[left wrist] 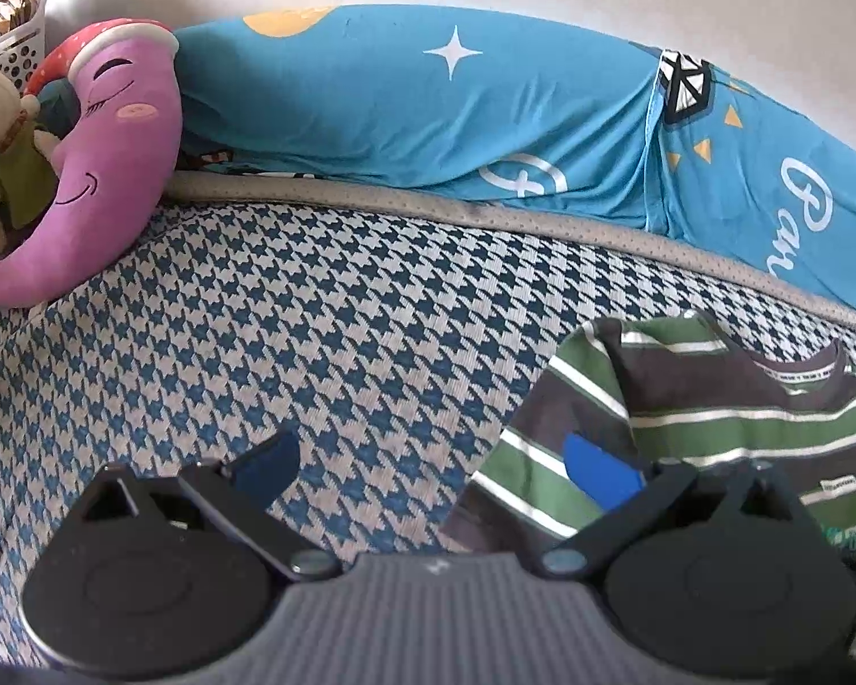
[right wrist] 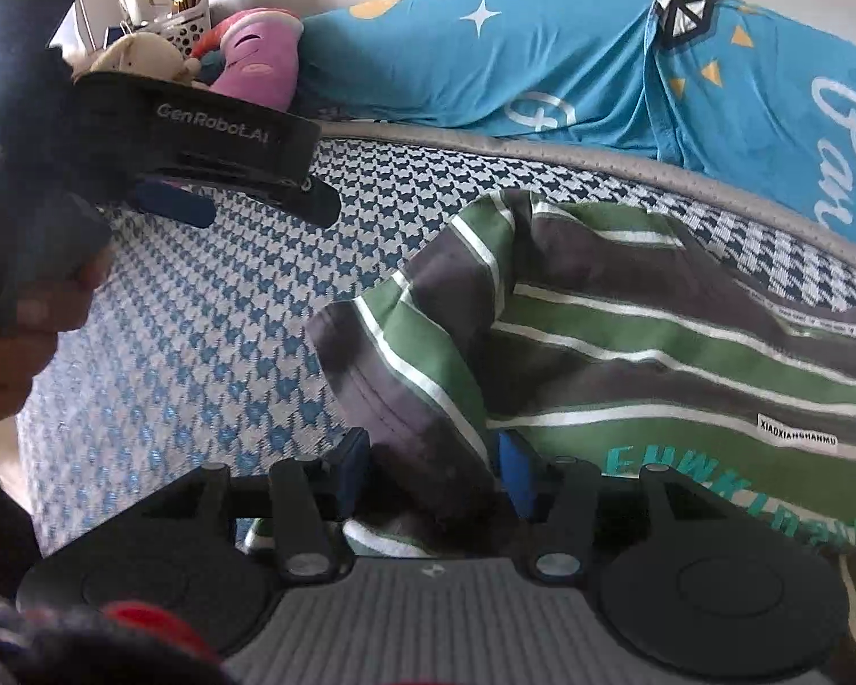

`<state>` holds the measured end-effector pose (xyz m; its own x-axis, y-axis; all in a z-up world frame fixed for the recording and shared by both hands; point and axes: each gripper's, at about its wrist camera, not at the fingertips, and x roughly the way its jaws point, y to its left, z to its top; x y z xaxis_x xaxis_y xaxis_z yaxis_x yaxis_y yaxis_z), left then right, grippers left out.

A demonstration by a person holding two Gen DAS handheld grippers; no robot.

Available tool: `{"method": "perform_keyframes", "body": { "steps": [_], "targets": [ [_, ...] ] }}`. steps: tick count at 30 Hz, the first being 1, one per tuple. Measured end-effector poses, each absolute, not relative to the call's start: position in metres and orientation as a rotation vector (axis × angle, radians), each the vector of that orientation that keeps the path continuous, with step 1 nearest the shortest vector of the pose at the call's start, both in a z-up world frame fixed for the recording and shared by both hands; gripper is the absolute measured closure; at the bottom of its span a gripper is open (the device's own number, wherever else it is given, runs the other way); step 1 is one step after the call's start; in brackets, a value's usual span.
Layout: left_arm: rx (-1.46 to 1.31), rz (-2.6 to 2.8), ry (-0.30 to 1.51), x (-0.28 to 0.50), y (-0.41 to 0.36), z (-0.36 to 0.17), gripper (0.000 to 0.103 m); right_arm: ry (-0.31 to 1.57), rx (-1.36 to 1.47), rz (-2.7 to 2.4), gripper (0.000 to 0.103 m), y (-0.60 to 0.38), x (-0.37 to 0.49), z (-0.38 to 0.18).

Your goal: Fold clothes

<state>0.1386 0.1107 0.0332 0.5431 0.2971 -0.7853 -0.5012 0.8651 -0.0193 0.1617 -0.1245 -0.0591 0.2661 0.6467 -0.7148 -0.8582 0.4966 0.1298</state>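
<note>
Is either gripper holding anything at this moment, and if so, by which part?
The right gripper is shut on the striped shirt, pinching the grey hem end of its sleeve. The left gripper is open and holds nothing.

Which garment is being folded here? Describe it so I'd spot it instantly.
On the blue-and-white houndstooth mattress, in front of the turquoise bedding, lies a striped shirt. The right gripper pinches its sleeve. Green, grey and white stripes set it apart.
</note>
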Motion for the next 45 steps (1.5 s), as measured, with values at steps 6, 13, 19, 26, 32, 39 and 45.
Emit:
{"method": "perform_keyframes", "body": {
  "steps": [6, 13, 19, 26, 32, 39, 45],
  "targets": [
    [-0.253, 0.485, 0.878, 0.138, 0.112, 0.034, 0.0, 0.78, -0.232, 1.08, 0.084, -0.111, 0.158, -0.055],
    [-0.251, 0.512, 0.865, 0.136, 0.12, 0.037, 0.0, 0.801, -0.14, 1.229, 0.079, -0.097, 0.145, -0.049],
    [-0.25, 0.495, 0.874, 0.139, 0.118, 0.037, 0.0, 0.867, -0.183, 1.226, 0.064, -0.094, 0.144, -0.053],
    [-0.236, 0.447, 0.885, 0.14, 0.108, 0.034, 0.0, 0.891, -0.127, 1.043, 0.062, -0.115, 0.153, -0.041],
    [-0.204, 0.4, 0.908, 0.143, 0.095, 0.027, 0.0, 0.904, -0.03, 0.832, 0.056, -0.142, 0.166, -0.027],
    [-0.163, 0.291, 0.955, 0.147, 0.064, 0.013, 0.0, 0.918, 0.128, 0.604, 0.041, -0.192, 0.17, -0.01],
    [-0.087, 0.218, 0.978, 0.148, 0.033, 0.003, 0.0, 0.967, 0.183, 0.417, 0.019, -0.236, 0.174, -0.008]
  ]
}}
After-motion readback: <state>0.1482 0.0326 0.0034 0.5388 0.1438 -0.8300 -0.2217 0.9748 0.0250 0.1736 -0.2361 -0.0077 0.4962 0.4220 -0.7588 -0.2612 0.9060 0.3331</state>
